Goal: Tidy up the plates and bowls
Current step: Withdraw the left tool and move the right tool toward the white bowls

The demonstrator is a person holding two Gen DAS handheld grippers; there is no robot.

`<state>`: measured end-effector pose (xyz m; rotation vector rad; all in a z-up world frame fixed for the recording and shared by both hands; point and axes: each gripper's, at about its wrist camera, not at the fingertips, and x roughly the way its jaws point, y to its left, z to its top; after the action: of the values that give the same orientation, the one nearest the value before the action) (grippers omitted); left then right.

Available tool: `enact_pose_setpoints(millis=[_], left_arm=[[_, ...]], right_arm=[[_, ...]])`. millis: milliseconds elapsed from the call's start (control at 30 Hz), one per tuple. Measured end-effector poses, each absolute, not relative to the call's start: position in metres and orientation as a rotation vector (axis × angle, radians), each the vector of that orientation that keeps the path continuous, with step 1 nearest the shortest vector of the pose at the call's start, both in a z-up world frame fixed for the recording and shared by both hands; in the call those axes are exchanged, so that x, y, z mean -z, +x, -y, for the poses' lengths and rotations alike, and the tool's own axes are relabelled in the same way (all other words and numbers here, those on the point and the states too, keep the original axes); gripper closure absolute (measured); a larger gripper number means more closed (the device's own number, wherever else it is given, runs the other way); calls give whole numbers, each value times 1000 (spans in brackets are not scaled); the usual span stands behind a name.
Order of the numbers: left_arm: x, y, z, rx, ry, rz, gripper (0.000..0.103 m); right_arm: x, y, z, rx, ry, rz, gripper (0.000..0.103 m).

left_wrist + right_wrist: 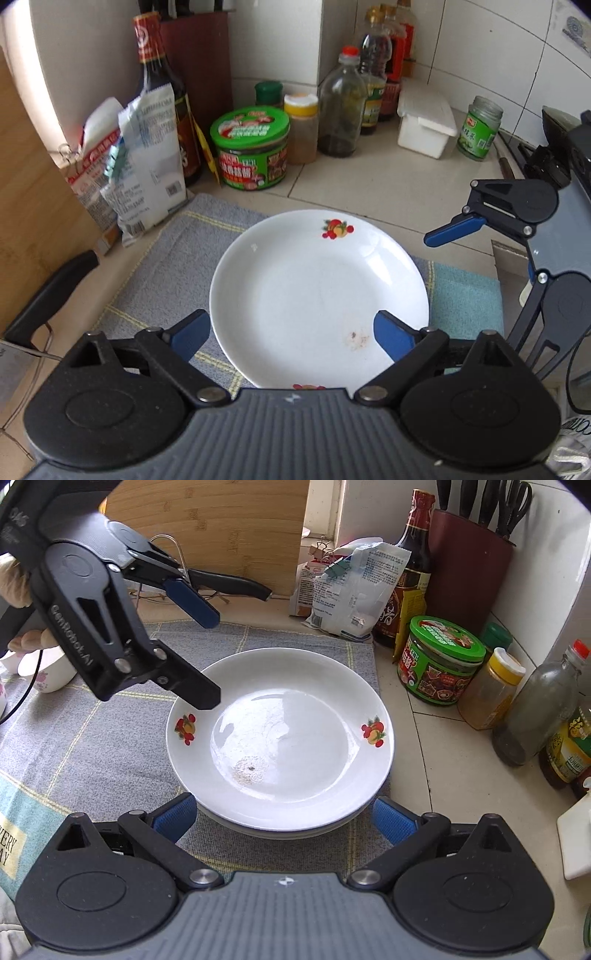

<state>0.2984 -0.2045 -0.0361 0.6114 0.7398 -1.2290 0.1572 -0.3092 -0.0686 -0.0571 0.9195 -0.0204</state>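
Left gripper [291, 341] and right gripper [284, 818] both angle downward, jaws spread wide, nothing gripped

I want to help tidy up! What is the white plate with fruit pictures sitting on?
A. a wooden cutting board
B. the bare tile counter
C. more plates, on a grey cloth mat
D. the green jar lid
C: in the right wrist view the white plate with fruit pictures rests on further plate rims stacked beneath it, on the grey cloth mat.

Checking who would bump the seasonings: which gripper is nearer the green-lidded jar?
Right. The right gripper sits at the plate's near rim, diagonally across from the green-lidded jar; the left gripper hovers over the plate's far side.
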Motion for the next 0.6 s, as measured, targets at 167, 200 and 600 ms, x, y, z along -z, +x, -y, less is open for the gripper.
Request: enact_pose_setpoints(millis=[167,200,600], left_arm=[[22,272,168,1136,527,-655,1],[20,267,160,1113,503,-666,1],[22,199,63,798,285,-624,1]], right_arm=[[63,160,301,73,-53,-916,0],[61,161,299,78,-44,-920,0],[44,169,242,-45,-33,-837,0]])
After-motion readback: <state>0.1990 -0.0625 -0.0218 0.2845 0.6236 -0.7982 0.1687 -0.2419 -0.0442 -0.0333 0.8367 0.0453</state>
